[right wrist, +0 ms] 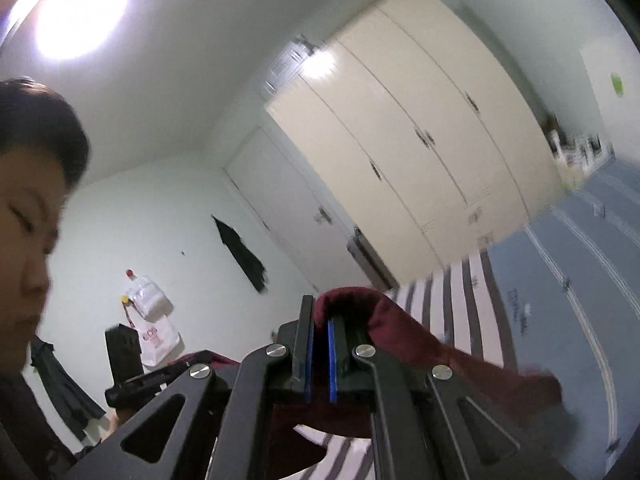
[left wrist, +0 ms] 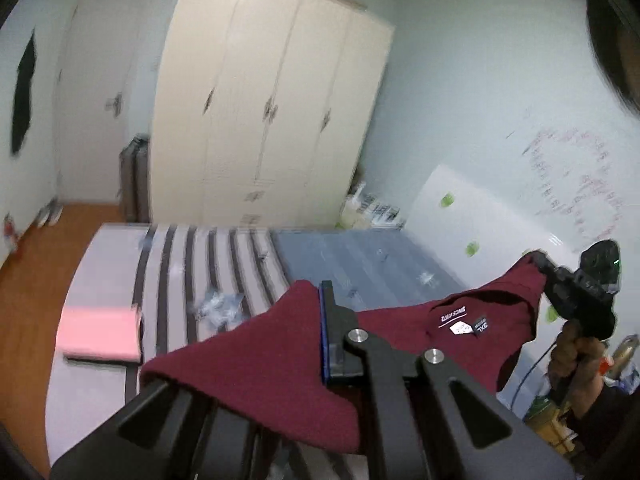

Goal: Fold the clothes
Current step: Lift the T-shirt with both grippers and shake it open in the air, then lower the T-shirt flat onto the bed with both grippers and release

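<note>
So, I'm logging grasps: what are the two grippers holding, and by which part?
Both grip one dark red knit sweater, lifted above the bed: left gripper and right gripper each pinch its top edge, either side of the neck label.

"3XL", seemingly, on shirt label [left wrist: 460, 322]

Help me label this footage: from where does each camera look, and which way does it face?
Left wrist: sits on the left gripper, looking down its fingers across the striped bed toward the cream wardrobe; the person's hand holding the right gripper shows.
Right wrist: sits on the right gripper, tilted up toward wardrobe and ceiling lamp; the person's head shows.
Shared: the dark red knit garment held by both, bed, wardrobe.
</note>
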### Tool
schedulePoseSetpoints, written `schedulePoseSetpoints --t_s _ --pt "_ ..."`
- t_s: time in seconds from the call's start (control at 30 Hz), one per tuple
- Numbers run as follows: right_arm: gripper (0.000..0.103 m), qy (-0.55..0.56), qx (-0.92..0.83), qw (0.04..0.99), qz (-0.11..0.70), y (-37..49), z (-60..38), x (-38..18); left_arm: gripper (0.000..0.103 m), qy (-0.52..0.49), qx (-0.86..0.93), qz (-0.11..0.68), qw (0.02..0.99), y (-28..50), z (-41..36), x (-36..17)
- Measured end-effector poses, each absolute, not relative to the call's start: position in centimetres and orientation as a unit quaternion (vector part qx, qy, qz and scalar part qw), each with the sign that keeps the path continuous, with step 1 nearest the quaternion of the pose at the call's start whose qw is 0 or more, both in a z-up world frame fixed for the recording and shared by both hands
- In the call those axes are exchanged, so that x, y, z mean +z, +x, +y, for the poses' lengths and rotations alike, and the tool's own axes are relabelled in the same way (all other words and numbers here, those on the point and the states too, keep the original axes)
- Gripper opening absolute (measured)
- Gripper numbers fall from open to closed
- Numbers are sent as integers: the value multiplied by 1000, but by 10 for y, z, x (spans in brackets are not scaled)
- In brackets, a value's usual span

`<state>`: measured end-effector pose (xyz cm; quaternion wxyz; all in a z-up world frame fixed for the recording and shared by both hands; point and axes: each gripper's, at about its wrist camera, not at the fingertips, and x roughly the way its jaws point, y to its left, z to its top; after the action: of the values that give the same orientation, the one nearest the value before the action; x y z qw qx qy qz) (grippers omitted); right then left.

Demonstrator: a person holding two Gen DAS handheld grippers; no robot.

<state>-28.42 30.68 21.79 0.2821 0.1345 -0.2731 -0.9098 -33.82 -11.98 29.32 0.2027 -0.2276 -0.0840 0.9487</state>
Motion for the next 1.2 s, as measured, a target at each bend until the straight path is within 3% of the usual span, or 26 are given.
schedulePoseSetpoints --t_s 0.1,0.23,0.37,0.6,0.67,0.77,0.87,1.0,1.13,1.2 --pt "4 90 -924 274 -253 -271 313 277 3 -185 955 -58 223 -349 -114 352" --pt "4 51 -933 263 -240 -293 315 319 3 -182 956 -30 230 -404 -107 380" --pt "5 62 -938 235 -246 -364 315 317 3 -245 945 -10 218 -509 -97 343" --pt "4 148 -945 162 -244 -531 307 240 3 -324 933 -13 159 -664 -90 241" --pt "4 163 -944 148 -247 -570 304 226 3 -328 933 -23 144 -696 -88 230" --pt "4 169 -952 124 -223 -618 299 233 2 -279 952 -9 128 -727 -77 257" --pt "4 145 -958 121 -218 -649 301 267 2 -221 967 -20 127 -733 -82 301" --pt "4 94 -965 145 -196 -655 302 313 2 -204 969 -7 138 -699 -95 297" --pt "4 99 -965 173 -171 -618 296 292 2 -190 970 6 151 -662 -108 288" --pt "4 114 -962 183 -170 -593 297 262 2 -210 965 6 160 -624 -114 241"
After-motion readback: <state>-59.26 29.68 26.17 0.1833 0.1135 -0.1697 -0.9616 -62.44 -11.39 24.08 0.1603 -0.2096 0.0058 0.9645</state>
